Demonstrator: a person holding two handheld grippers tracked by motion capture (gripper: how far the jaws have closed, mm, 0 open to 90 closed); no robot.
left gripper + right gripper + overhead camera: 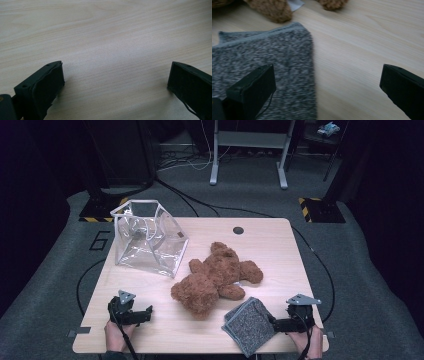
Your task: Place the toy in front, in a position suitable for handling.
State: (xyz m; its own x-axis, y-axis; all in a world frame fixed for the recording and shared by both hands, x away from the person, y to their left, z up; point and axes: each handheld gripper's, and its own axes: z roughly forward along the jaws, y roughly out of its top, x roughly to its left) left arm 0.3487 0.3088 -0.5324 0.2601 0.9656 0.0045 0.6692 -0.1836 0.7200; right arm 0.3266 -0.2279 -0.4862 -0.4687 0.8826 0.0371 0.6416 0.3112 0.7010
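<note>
Right claw [278,324], jaws wide and empty, sits just right of the grey cloth [248,325] at lower centre-right of the desk [280,250]; left claw [145,314], likewise open and empty, lies well apart at lower left.
</note>
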